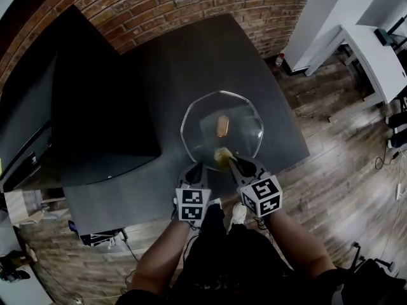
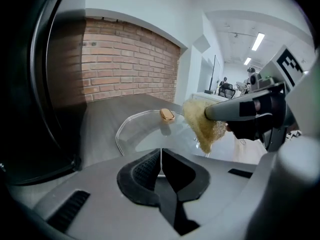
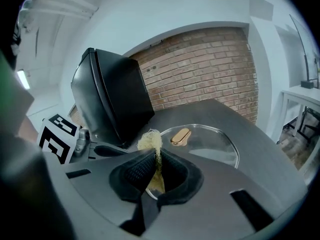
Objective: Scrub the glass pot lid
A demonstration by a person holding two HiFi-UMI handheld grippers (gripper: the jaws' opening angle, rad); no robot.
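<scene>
A glass pot lid with a gold knob lies flat on the dark grey table; it also shows in the left gripper view and the right gripper view. My left gripper is shut on the lid's near rim. My right gripper is shut on a yellow scrubbing pad, which rests over the lid's near edge and hangs from the right jaws in the left gripper view.
A large black box-like object stands on the table's left part, close to the lid. A brick wall runs behind the table. To the right are a wood floor and a white desk.
</scene>
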